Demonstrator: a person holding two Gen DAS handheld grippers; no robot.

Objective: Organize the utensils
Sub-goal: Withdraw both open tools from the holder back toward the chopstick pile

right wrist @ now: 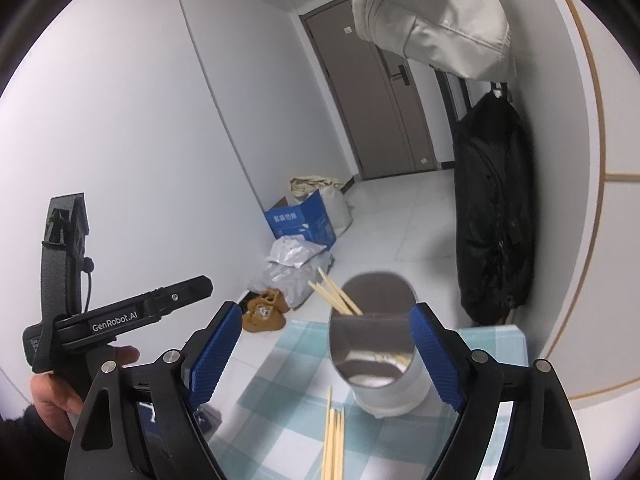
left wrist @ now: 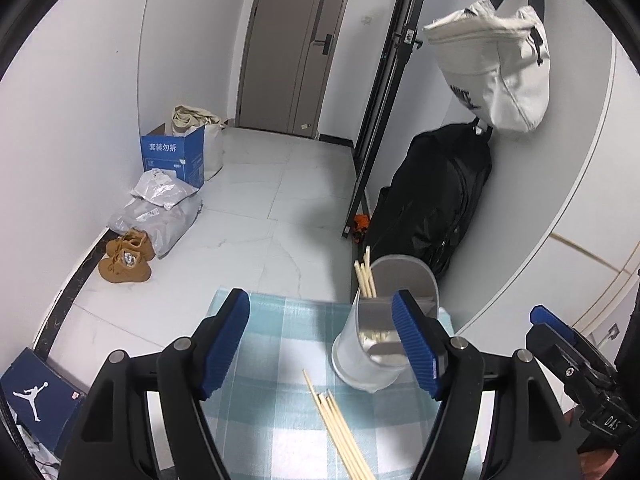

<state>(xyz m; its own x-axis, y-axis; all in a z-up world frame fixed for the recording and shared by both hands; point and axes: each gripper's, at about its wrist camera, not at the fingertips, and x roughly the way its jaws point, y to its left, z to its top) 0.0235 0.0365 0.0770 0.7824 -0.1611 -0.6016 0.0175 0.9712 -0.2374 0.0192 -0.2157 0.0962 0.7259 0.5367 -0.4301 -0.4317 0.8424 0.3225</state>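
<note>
Desk (left wrist: 280, 344) fills the lower centre of both views, covered in a pale teal-and-white checked cloth; it carries everything the task needs.

Grey cylindrical metal utensil holder (left wrist: 372, 360) stands upright on the desk, lower right of centre in the left wrist view, lower centre in the right wrist view (right wrist: 380, 364). A divider splits its inside. Sited at the cloth's far edge, probably to keep the near area free for loose items.

Sorted wooden chopsticks (left wrist: 365, 276) stand in the holder's left compartment, tips leaning out over the rim to the upper left; also seen from the right (right wrist: 334, 294).

Loose wooden chopsticks (left wrist: 340, 432) lie flat on the cloth in a rough bundle just in front of the holder, bottom centre of both views (right wrist: 334, 444). Not touching the holder as far as can be told. These look like the remaining work: task partly done.

Left tool (left wrist: 320, 344): jaws wide apart, gripping nothing, hovering above the desk with the holder's right side behind its right finger.

Right tool (right wrist: 328, 360): also spread wide, nothing held, holder framed between its fingers. Likely lined up on the bundle below for the next pick.

Thin sticks lying flat and close together: risk of grabbing several, or of slipping off the cloth.
</note>
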